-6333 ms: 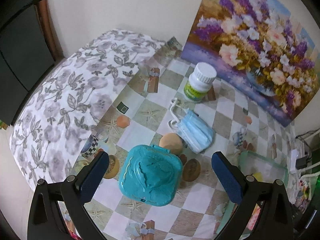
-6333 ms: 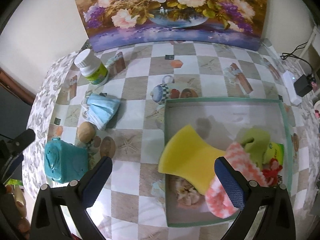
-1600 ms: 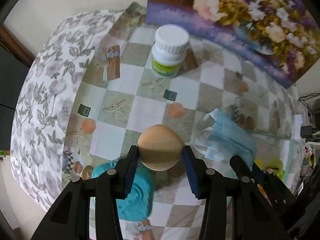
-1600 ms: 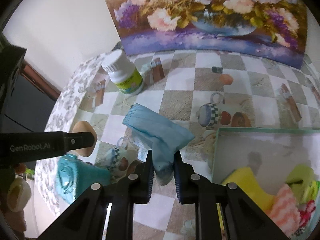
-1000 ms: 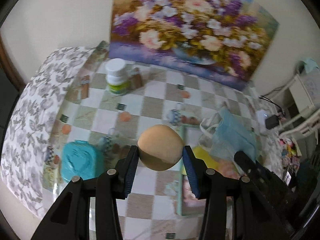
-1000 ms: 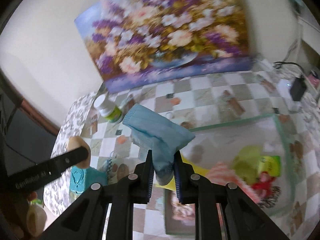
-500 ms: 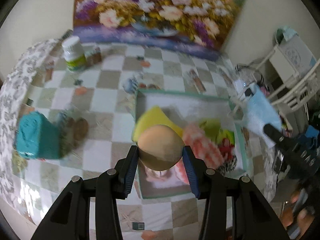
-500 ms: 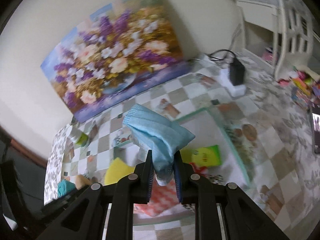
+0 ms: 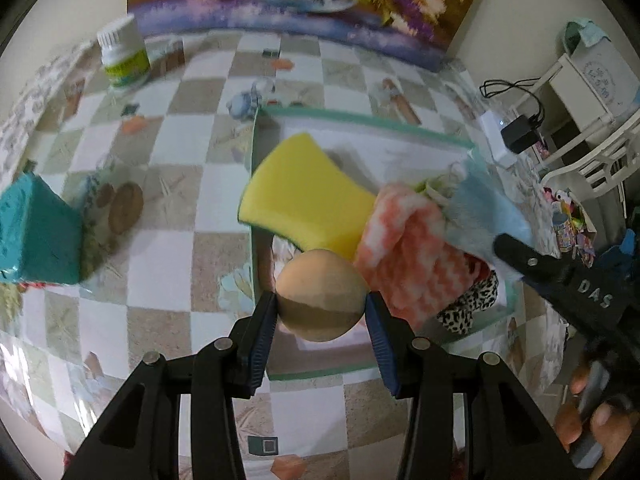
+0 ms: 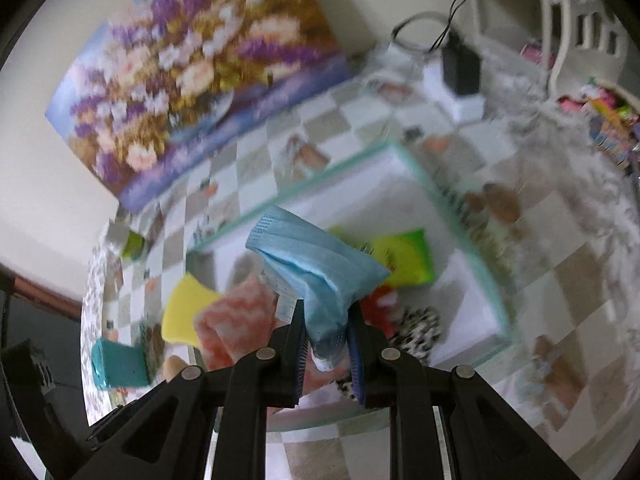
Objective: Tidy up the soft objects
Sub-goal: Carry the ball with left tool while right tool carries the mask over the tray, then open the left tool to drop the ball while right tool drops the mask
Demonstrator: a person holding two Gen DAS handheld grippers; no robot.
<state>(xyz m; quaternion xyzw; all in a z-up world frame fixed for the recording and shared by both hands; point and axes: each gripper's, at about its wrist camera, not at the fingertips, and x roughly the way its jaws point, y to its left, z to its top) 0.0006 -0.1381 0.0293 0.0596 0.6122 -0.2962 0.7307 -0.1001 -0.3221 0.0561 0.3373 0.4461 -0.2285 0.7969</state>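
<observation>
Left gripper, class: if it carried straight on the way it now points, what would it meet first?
Probably the tray floor near its front corner; the left gripper, gripping the tan ball, hangs over it beside the yellow sponge. Depth is unclear.

The left gripper clamps a tan ball between its blue pads, at six o'clock from the frame's centre, above the near left corner of a green-rimmed tray. In the tray lie a yellow sponge at twelve o'clock from the ball and a pink-and-white cloth at two o'clock. At three o'clock the right gripper holds a blue face mask over the tray's right side. A teal box sits at nine o'clock, a white bottle at eleven.
</observation>
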